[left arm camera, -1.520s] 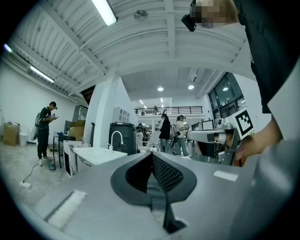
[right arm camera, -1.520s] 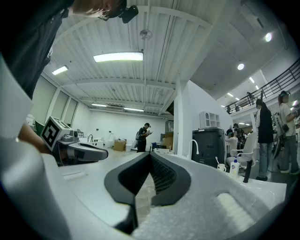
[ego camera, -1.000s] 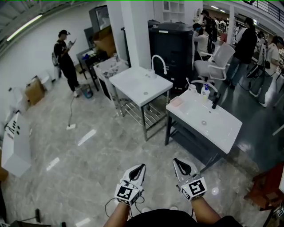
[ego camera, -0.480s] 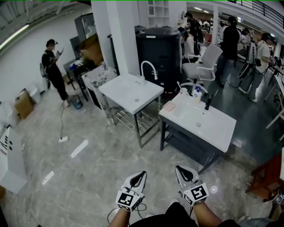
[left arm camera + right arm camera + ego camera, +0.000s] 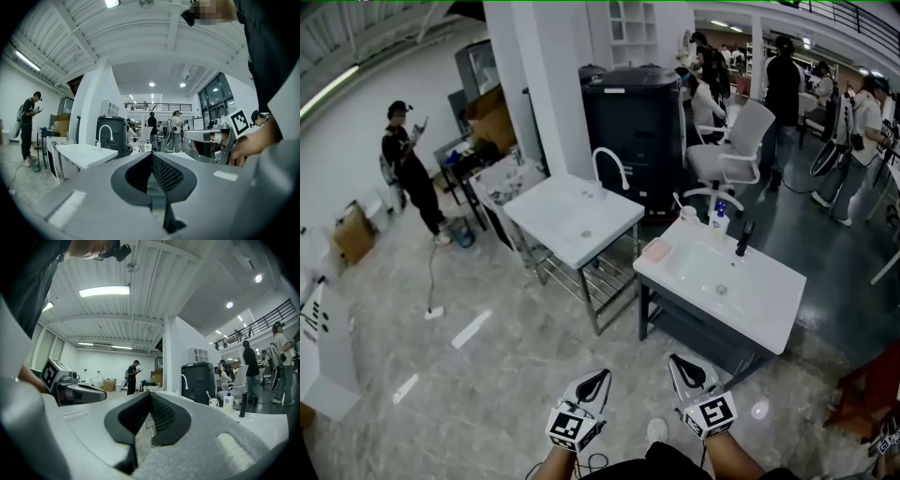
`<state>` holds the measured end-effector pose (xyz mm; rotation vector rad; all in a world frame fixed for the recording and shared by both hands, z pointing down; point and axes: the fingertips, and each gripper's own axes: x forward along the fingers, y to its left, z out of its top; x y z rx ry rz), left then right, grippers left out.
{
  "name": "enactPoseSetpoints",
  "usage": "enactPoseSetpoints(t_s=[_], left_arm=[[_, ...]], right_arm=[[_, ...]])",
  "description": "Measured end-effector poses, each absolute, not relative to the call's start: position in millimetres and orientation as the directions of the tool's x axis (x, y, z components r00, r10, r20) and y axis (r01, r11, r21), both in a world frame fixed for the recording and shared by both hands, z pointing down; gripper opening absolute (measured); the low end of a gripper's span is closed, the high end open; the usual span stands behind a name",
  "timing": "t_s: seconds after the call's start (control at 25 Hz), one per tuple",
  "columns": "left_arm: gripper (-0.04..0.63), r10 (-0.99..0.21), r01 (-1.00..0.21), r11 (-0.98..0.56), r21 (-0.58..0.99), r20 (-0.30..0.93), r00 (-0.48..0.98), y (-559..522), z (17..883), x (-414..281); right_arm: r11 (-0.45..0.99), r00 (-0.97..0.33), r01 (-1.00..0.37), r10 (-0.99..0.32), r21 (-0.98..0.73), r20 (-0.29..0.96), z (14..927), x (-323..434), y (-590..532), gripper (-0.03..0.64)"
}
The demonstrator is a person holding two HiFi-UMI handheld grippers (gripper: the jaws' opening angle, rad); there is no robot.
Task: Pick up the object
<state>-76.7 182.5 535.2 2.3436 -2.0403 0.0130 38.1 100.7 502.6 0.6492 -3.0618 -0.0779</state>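
Both grippers hang low in front of me over the marble floor, with nothing held. My left gripper (image 5: 598, 376) is shut, and its pads meet at the tip in the left gripper view (image 5: 151, 154). My right gripper (image 5: 678, 361) is also shut, its jaws closed and empty (image 5: 150, 394). Just ahead of it stands a white sink table (image 5: 769, 309). On that table are a pink dish (image 5: 657, 249), a cup (image 5: 689, 216), a soap bottle (image 5: 718, 217) and a black faucet (image 5: 741, 237). All of them are well beyond both grippers.
A second white sink table (image 5: 562, 220) with a white faucet (image 5: 609, 164) stands to the left, before a black cabinet (image 5: 637, 122). A white office chair (image 5: 731, 155) and several people are behind. One person (image 5: 408, 164) stands at far left, by a cable (image 5: 431, 281) on the floor.
The view has shifted forward: both sink tables now sit nearer and further left. Both grippers stay low, shut and empty.
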Motion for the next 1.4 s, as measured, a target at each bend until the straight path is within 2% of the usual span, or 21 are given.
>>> enactPoseSetpoints(t_s=[0.44, 1.08, 1.4], left_arm=[[0.015, -0.989, -0.99, -0.14, 0.014, 0.051, 0.141, 67, 534, -79], [0.015, -0.985, -0.986, -0.164, 0.034, 0.051, 0.166, -17, 543, -88], [0.015, -0.968, -0.969, -0.245, 0.041, 0.052, 0.247, -82, 548, -126]], right_arm=[[0.915, -0.915, -0.404, -0.404, 0.009, 0.009, 508, 38, -13, 0.003], [0.913, -0.913, -0.408, -0.408, -0.004, 0.022, 510, 28, -85, 0.003], [0.871, -0.873, -0.488, -0.486, -0.056, 0.034, 511, -2, -151, 0.003]])
